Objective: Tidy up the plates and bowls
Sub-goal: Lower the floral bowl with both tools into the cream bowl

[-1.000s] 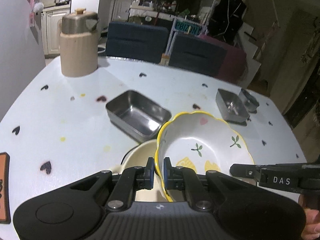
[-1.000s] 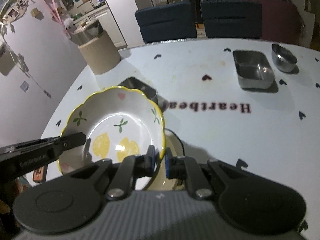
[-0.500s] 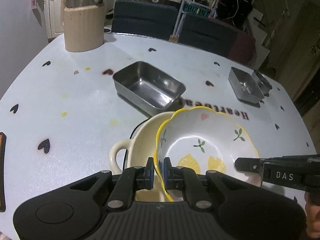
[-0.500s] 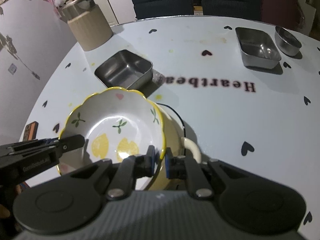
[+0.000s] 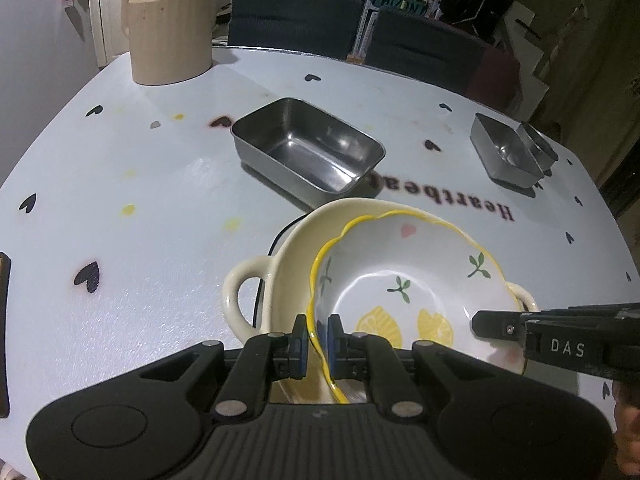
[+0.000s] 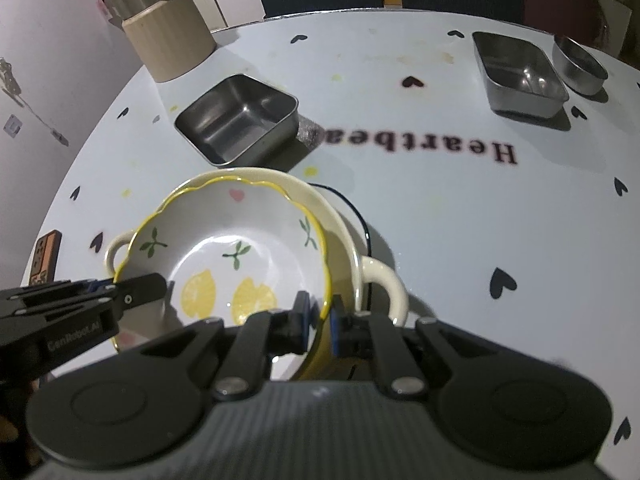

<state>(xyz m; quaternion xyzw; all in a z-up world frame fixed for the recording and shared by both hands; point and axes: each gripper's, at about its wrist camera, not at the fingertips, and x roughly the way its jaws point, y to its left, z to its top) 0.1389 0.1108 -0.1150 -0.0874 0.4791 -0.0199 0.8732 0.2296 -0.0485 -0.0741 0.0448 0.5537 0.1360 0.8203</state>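
Putting one bowl inside another — that being the step right now. Holding the lemon bowl (image 5: 404,280) by its wavy yellow rim from two sides: left gripper (image 5: 316,340) pinching the rim at the bottom middle of the left view, right gripper (image 6: 318,320) pinching the other side at the bottom middle of the right view, both sets of jaws nearly closed with only the thin rim between the pads. Sitting low in the middle of each frame, inside the cream two-handled bowl (image 5: 280,264) on the white table (image 5: 160,184) — hard telling whether touching its bottom yet. Needing next, probably: going down gently, staying level, then letting go with both. Waiting farther up: a steel tray (image 5: 308,148).
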